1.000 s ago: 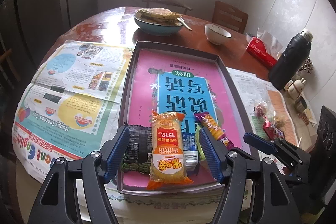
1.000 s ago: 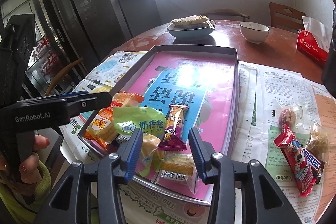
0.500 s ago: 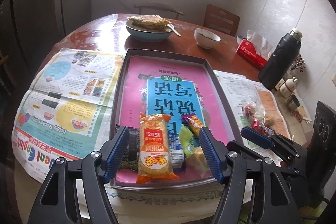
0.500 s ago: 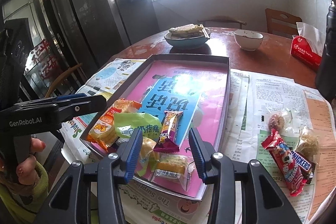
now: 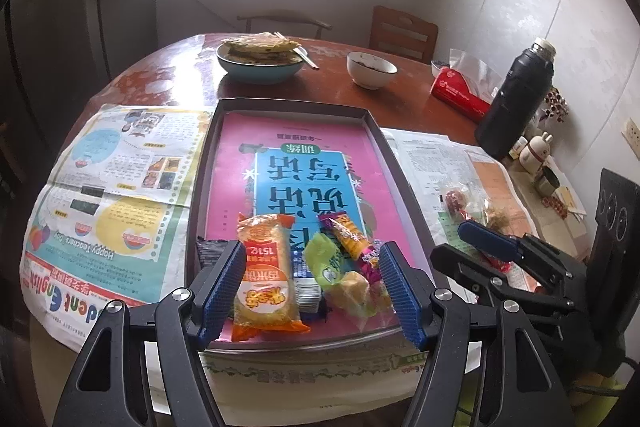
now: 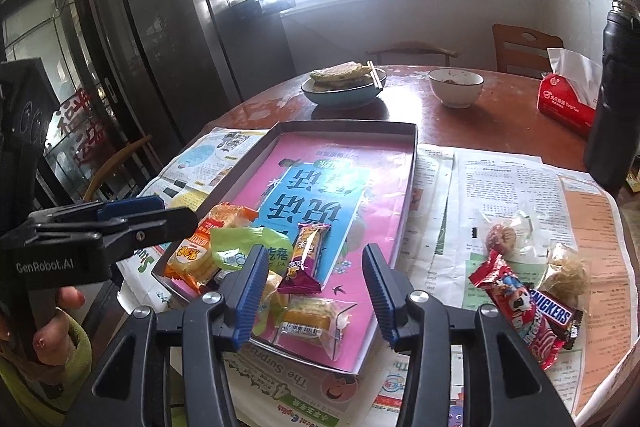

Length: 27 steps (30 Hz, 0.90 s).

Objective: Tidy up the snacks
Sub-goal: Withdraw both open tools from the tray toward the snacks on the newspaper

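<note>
left hand-held gripper (image 5: 312, 281) wide, empty | right hand-held gripper (image 6: 316, 291) wide, empty – both above tray (image 6: 410, 179) | snacks (image 6: 306, 255) at near end

"SNICKERS" on chocolate bar (image 6: 554, 315); "GenRobot.AI" on left gripper (image 6: 132, 215); "Happy Teachers Day" on newspaper (image 5: 92, 247)

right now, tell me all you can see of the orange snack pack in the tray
The orange snack pack is a long, glossy plastic wrapper with crimped ends, red-and-white label panels and pale round biscuits showing through. It lies flat at the near end of the tray, overlapping a dark packet, with a green packet close beside it. Neither tongs touch it.
</note>
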Each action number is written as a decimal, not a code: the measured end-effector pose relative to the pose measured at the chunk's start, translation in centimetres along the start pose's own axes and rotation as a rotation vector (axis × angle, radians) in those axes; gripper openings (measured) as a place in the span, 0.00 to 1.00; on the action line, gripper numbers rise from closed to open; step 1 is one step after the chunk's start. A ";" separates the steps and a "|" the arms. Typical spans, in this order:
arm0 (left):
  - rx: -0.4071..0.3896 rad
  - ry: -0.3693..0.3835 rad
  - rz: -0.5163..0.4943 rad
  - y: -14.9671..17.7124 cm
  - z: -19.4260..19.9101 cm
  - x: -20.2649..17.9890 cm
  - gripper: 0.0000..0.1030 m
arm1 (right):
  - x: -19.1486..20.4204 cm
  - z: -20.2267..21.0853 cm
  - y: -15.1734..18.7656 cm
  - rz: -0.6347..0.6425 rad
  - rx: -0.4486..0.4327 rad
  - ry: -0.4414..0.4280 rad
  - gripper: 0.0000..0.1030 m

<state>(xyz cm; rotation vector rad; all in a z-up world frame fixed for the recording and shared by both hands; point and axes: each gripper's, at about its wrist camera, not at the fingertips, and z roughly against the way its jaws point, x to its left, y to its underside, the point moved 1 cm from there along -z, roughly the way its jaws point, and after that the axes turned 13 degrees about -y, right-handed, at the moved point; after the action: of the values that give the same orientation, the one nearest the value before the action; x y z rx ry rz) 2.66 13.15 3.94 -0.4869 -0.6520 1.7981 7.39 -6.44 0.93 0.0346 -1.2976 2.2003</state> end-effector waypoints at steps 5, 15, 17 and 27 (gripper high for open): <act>-0.005 0.005 -0.015 0.1 0.3 -0.6 0.68 | -0.4 0.6 0.0 -0.006 -0.011 0.005 0.48; -0.012 0.018 -0.047 0.3 0.8 -2.0 0.68 | -1.2 2.0 -0.1 -0.018 -0.038 0.018 0.51; -0.012 0.022 -0.053 0.4 0.8 -2.3 0.68 | -1.4 2.2 -0.1 -0.023 -0.041 0.023 0.51; 0.006 0.039 -0.078 0.7 0.6 -3.7 0.68 | -2.2 3.5 -0.2 -0.037 -0.068 0.039 0.61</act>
<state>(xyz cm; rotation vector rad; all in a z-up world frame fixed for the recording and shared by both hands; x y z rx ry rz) 2.91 9.40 4.03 -0.4847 -0.6305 1.7128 8.36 -10.22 2.26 -0.0100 -1.3387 2.1139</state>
